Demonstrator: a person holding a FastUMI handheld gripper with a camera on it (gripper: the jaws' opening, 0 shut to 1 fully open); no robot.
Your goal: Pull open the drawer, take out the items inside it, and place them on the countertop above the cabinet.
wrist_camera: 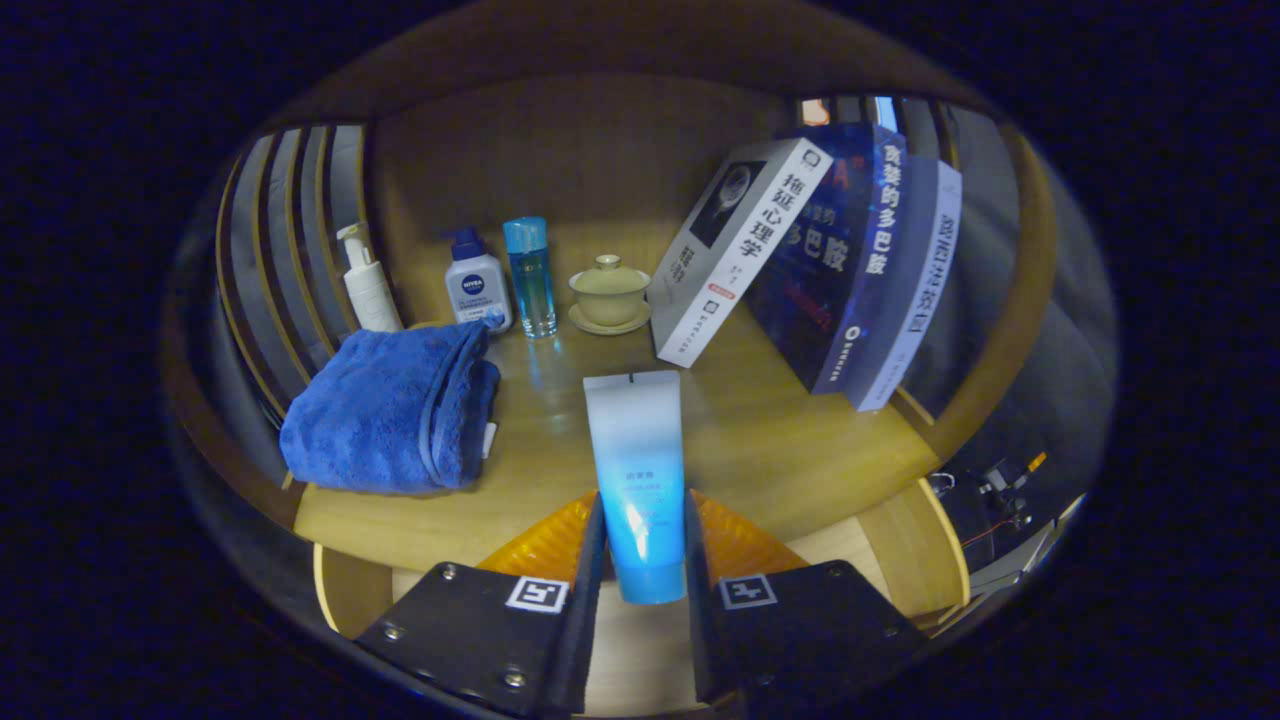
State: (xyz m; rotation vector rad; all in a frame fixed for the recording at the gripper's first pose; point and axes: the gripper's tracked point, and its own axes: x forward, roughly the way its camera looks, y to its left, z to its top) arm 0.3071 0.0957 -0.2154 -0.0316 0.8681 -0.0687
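My gripper (643, 540) is shut on a blue-and-white squeeze tube (636, 470), cap end toward me, crimped end pointing ahead. The tube hangs over the front part of the wooden countertop (760, 440); whether it touches the wood I cannot tell. Both fingers press its lower sides. Below the countertop's front edge, part of the open drawer (900, 540) shows to the right of the fingers.
A folded blue towel (395, 410) lies left of the tube. At the back stand a white pump bottle (367, 285), a white-and-blue pump bottle (477, 285), a clear blue bottle (529, 275) and a lidded tea bowl (609, 293). Leaning books (820, 260) fill the right.
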